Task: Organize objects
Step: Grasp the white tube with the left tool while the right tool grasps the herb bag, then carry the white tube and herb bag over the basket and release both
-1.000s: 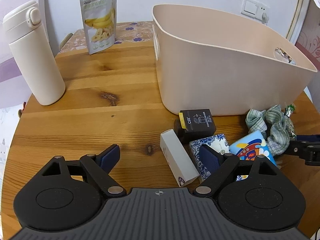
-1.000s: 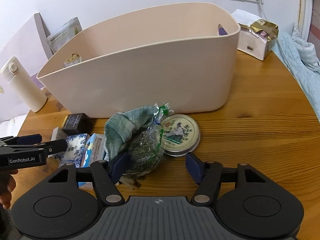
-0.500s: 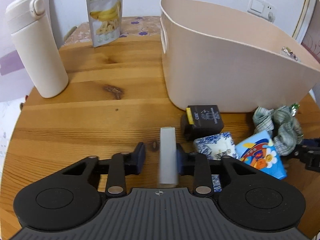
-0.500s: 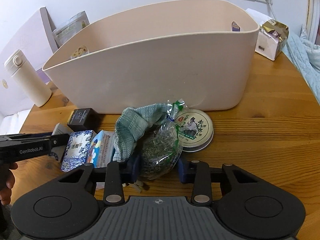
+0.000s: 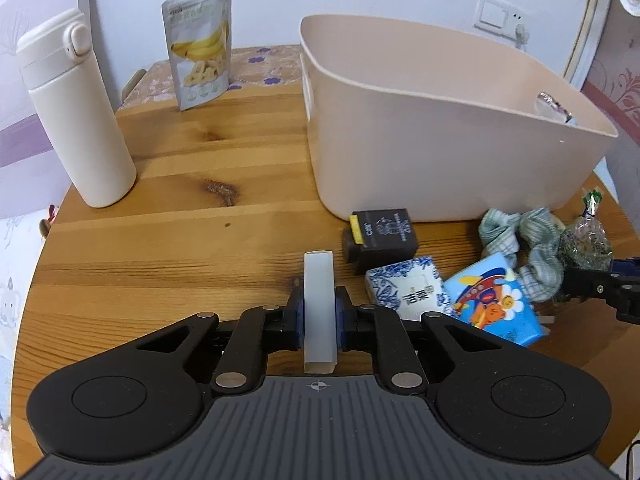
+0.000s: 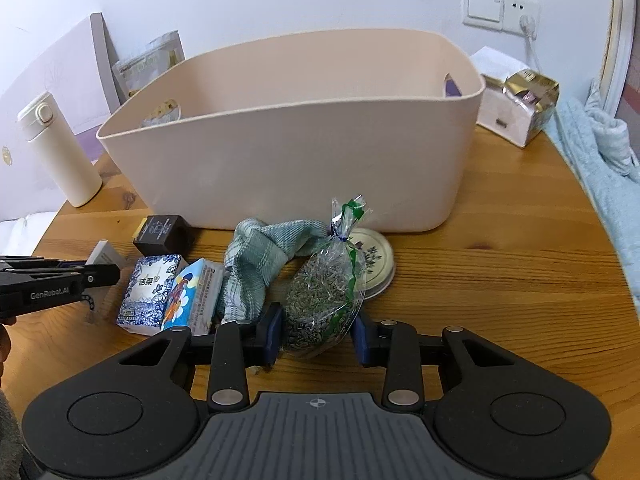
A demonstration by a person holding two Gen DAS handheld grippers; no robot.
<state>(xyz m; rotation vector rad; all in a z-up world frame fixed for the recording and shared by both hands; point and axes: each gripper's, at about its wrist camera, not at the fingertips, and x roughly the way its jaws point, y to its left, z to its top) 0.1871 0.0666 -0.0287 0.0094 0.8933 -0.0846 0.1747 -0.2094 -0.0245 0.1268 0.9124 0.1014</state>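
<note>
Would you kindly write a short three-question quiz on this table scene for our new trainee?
1. True or false: the left claw is shut on a white box.
2. What does the right claw grip? A) tin B) herb bag C) cloth
3. Fill in: the bottle stands upright to the ____ of the bin in the left wrist view.

Key: 1 true; 2 B; 3 left.
</note>
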